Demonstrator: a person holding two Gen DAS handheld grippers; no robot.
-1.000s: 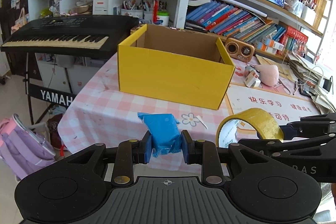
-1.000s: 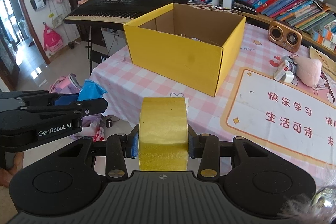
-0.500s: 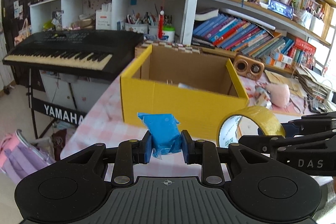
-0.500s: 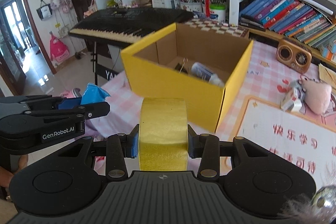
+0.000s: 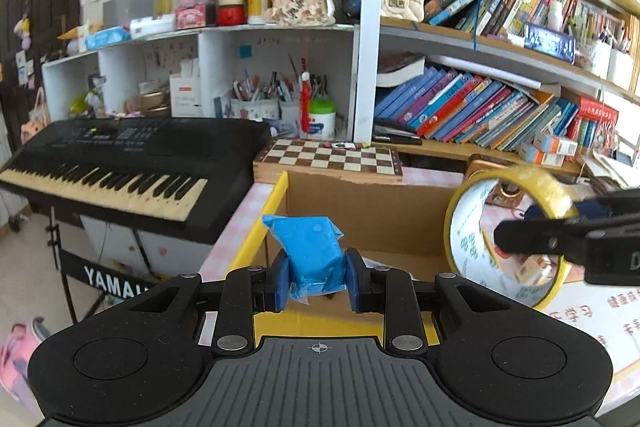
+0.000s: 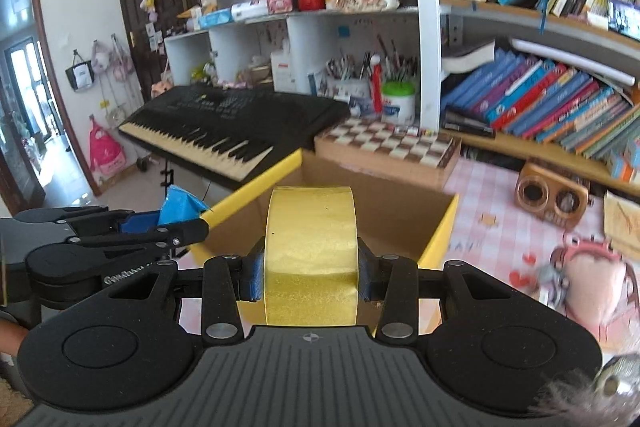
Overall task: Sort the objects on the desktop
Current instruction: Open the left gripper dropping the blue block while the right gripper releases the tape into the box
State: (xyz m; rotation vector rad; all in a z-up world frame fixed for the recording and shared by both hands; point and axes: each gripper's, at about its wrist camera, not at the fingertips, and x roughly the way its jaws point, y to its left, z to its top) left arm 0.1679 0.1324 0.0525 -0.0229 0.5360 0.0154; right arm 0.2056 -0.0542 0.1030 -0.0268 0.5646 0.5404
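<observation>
Two handheld claws are raised side by side over the near edge of an open yellow cardboard box [image 5: 276,203] that sits on a pink checked tabletop [image 6: 492,187]. The left claw [image 5: 316,279] is clenched on a small blue packet [image 5: 310,251], its blue pads pressing the packet's two sides. The right claw [image 6: 310,275] is clenched on a roll of yellow tape [image 6: 310,251], held upright with its broad band facing the camera; in the left view the same roll appears to the right, with its white core showing. Both items hang above the box's near wall, not yet inside it.

The sorting looks partway through. Neither carried item has been let go, so both drops into the box are still to come. The inside of the box is mostly hidden by the two loads, so what it already holds cannot be told.

More things remain on the tabletop to the right of the box: a pink plush toy [image 6: 596,279], a small wooden speaker [image 6: 550,195] farther back, and a printed mat [image 5: 600,311]. A chessboard [image 5: 332,157] lies just beyond the box's far side. Left of the tabletop stands a black keyboard [image 5: 120,163], and crowded bookshelves [image 5: 500,99] fill the far wall
</observation>
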